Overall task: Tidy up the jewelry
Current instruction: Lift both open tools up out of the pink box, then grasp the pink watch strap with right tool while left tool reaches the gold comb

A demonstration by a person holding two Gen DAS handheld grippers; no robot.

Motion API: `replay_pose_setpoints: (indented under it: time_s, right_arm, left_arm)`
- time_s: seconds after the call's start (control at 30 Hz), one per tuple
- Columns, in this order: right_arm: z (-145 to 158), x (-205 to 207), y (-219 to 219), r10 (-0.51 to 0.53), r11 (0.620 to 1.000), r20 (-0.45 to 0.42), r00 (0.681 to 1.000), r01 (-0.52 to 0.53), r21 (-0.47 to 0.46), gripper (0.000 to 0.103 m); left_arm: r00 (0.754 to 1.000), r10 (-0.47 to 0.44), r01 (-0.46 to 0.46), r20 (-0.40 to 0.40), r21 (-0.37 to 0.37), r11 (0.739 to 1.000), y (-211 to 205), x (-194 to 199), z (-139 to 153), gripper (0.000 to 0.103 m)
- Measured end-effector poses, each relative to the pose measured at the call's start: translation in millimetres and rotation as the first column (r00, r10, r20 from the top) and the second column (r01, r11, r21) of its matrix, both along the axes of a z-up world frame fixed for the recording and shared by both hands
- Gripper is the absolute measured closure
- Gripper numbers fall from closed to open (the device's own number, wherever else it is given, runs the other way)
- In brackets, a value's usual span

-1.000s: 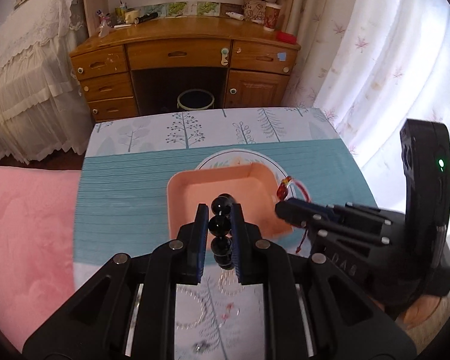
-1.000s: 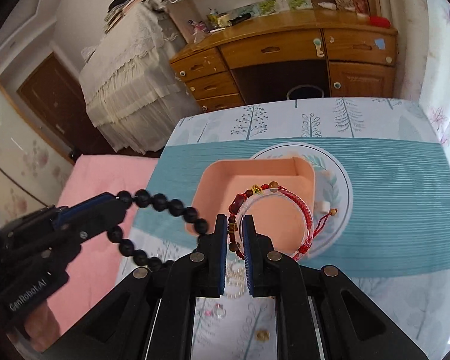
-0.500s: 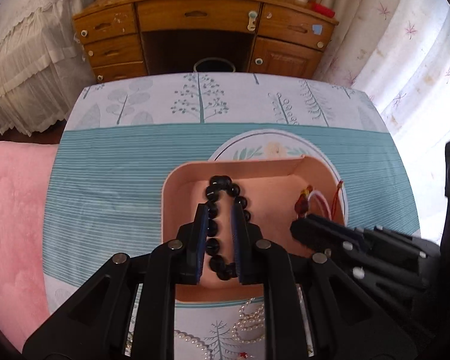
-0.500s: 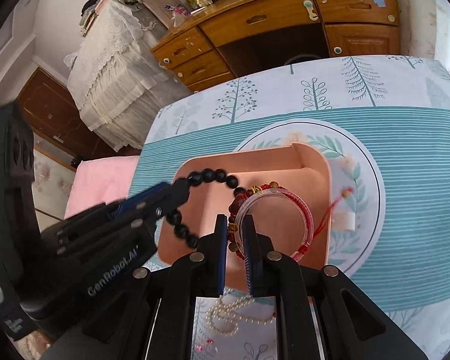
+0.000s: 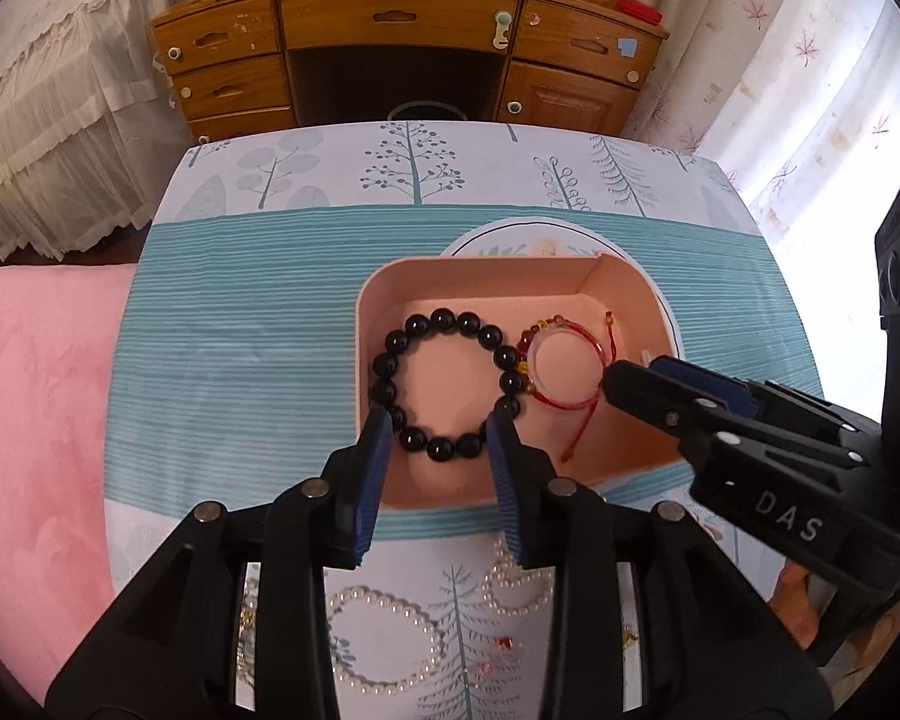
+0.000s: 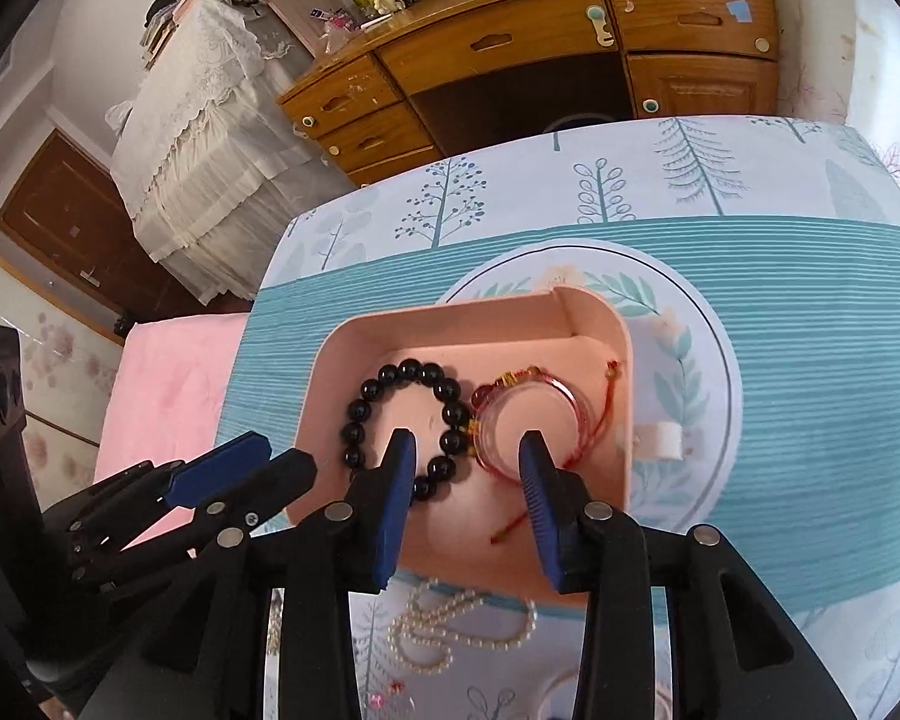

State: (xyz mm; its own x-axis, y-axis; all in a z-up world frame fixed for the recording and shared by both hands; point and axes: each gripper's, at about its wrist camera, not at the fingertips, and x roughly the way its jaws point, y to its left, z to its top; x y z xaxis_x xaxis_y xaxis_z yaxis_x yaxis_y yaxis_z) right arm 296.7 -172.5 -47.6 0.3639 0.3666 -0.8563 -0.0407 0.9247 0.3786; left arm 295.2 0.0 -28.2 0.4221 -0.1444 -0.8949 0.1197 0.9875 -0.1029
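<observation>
Black bead bracelet (image 5: 444,385) lies flat in the pink tray (image 5: 372,306) — the left gripper (image 5: 439,420), jaws just opened, straddles its near arc, released.

Right-wrist view: red cord bracelet (image 6: 525,420) lies beside it, right gripper (image 6: 467,445) likewise freshly parted — pearl strands (image 6: 450,624) wait nearer.

In the left wrist view the left gripper's (image 5: 438,420) fingers (image 5: 375,450) cover the two near sides of the black bead bracelet (image 5: 444,384). The right gripper (image 5: 630,384) hides part of the red cord bracelet (image 5: 561,369). Near the bottom edge, the pearl strands (image 5: 384,642) lie partly behind the gripper frame. In the right wrist view the pearl strand (image 6: 450,624) is blurred. The small things on the desk (image 6: 510,30) are too small to name.
</observation>
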Motion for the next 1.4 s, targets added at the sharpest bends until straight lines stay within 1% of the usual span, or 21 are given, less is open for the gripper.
replay_pose_setpoints:
  time_s: [0.17,0.33,0.43,0.53,0.6,0.67,0.77,0.87,0.97,1.07,1.2,1.33,1.4]
  right_arm:
    - [18.2,-30.7,-4.7,0.032,0.998,0.015,0.999,-0.031,-0.058,0.067]
    - [36.8,-73.8,-12.5,0.058,0.994,0.052,0.997,-0.053,-0.099,0.066]
    - [42.8,-101.2,-16.3,0.06,0.99,0.068,0.996,-0.05,-0.135,0.066]
    - [47.7,-129.8,-19.4,0.065,0.985,0.097,0.993,-0.049,-0.164,0.066]
    - [49.7,-144.9,-21.9,0.068,0.984,0.109,0.992,-0.048,-0.173,0.066]
    - [51.2,-160.5,-23.4,0.072,0.983,0.116,0.991,-0.051,-0.175,0.066]
    - [52.8,-182.5,-27.0,0.076,0.988,0.14,0.987,-0.056,-0.143,0.066]
    - [53.8,-201.0,-29.5,0.074,0.989,0.147,0.986,-0.054,-0.14,0.066]
    - [53.3,-210.0,-29.8,0.082,0.985,0.153,0.985,-0.057,-0.161,0.066]
    - [49.8,-217.7,-28.8,0.105,0.979,0.137,0.985,-0.078,-0.19,0.066]
    - [39.9,-220.9,-32.8,0.115,0.973,0.109,0.987,-0.09,-0.214,0.066]
    - [29.1,-217.3,-41.3,0.103,0.97,0.082,0.991,-0.082,-0.23,0.066]
    - [24.0,-214.3,-45.6,0.099,0.968,0.072,0.992,-0.079,-0.238,0.066]
  left_arm:
    - [0.999,-0.025,0.025,0.041,0.01,1.0,4.2,-33.1,13.8,0.073]
    - [0.996,-0.041,0.041,0.078,0.01,0.999,10.9,-68.9,26.7,0.073]
    - [0.995,-0.048,0.049,0.093,-0.011,0.999,15.1,-90.5,32.3,0.073]
    - [0.995,-0.047,0.05,0.09,-0.026,0.998,18.6,-109.5,34.4,0.073]
    - [0.994,-0.054,0.057,0.092,-0.032,0.998,21.4,-121.6,35.1,0.073]
    - [0.993,-0.053,0.055,0.108,-0.014,0.998,23.9,-134.6,35.6,0.073]
    - [0.992,-0.042,0.042,0.117,0.007,0.999,27.0,-148.4,34.5,0.073]
    - [0.994,-0.034,0.035,0.107,-0.008,0.999,35.3,-162.0,33.4,0.073]
    - [0.995,-0.016,0.017,0.103,-0.012,1.0,46.0,-173.7,31.2,0.073]
    - [0.996,-0.001,0.001,0.094,0.001,1.0,56.9,-184.3,25.8,0.073]
    - [0.998,0.014,-0.013,0.056,-0.013,1.0,72.9,-194.5,13.5,0.073]
    - [0.999,0.033,-0.033,0.036,0.006,0.999,91.2,-201.2,0.0,0.073]
    - [0.999,0.046,-0.047,0.017,0.028,0.999,99.5,-201.9,-8.2,0.073]
